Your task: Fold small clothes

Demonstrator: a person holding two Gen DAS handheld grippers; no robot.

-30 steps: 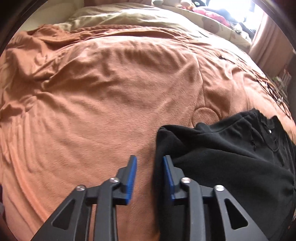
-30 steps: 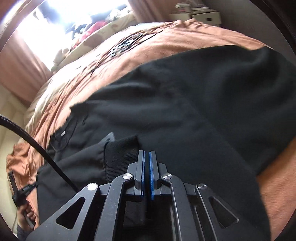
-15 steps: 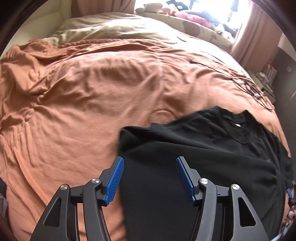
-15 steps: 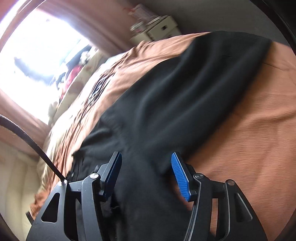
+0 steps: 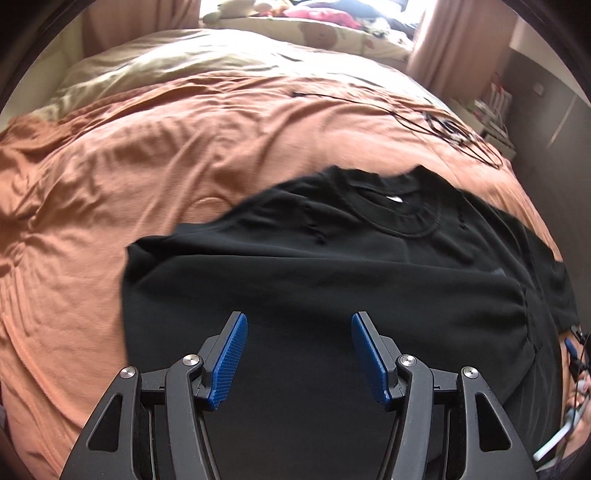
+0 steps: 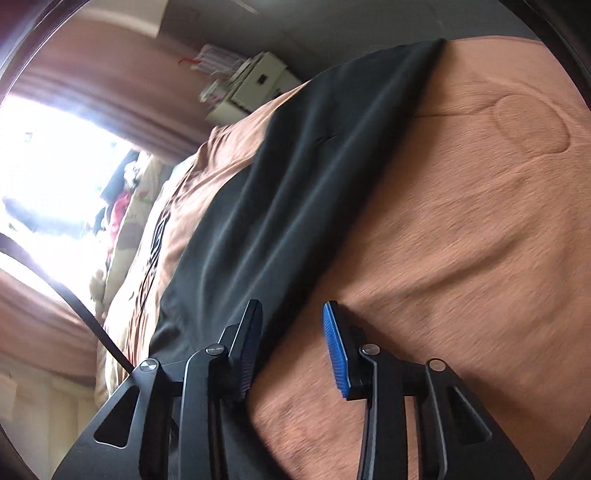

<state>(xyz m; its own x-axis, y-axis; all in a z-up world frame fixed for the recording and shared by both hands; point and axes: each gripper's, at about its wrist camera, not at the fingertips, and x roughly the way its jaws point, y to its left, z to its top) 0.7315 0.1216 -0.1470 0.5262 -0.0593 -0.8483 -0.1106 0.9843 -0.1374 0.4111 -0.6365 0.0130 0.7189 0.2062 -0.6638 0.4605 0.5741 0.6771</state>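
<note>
Orange bedspread (image 5: 155, 192) (rumpled) under black shirt (image 5: 332, 280)

home bedroom: bed under orange blanket (image 5: 155, 177), curtained window (image 6: 55, 155), soft toys (image 5: 236, 7) on sill.

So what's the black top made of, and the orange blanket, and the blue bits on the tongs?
The black top looks like soft matte knit cloth, maybe cotton: it drapes in folds and has a ribbed collar. The orange blanket looks like thin, slightly fuzzy fabric that wrinkles easily. The blue pads look like textured rubber or plastic, with a fine grid pattern.
</note>
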